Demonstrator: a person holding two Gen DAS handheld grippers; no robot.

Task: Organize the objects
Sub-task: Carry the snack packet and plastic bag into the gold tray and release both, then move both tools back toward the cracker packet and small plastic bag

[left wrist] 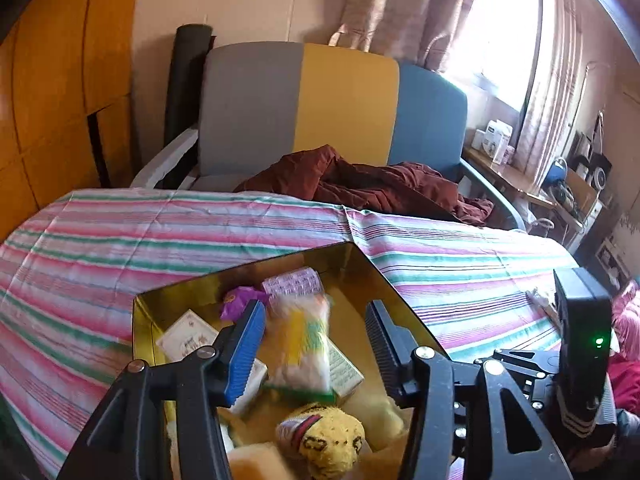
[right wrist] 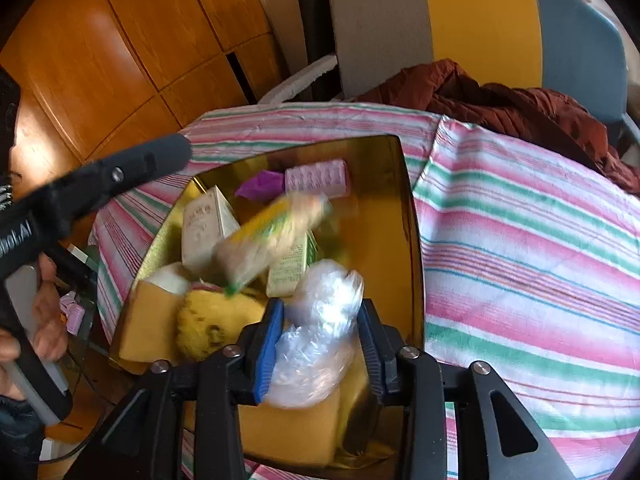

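1 gold tin [right wrist: 412,240] holds 1 pink blister pack [right wrist: 317,178], 1 purple wrapper [right wrist: 258,185], 2 white cartons [right wrist: 204,228], 1 blurred yellow-green packet [right wrist: 276,236], 1 yellow plush toy [right wrist: 218,322], 1 clear plastic bag [right wrist: 320,332] and 2 yellow sponges [right wrist: 150,320].

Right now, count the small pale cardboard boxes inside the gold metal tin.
2. One cream cardboard box stands by the gold metal tin's left wall in the right wrist view; one green-printed cardboard box sits mid-tin, partly behind the blurred yellow packet. Others may be hidden.
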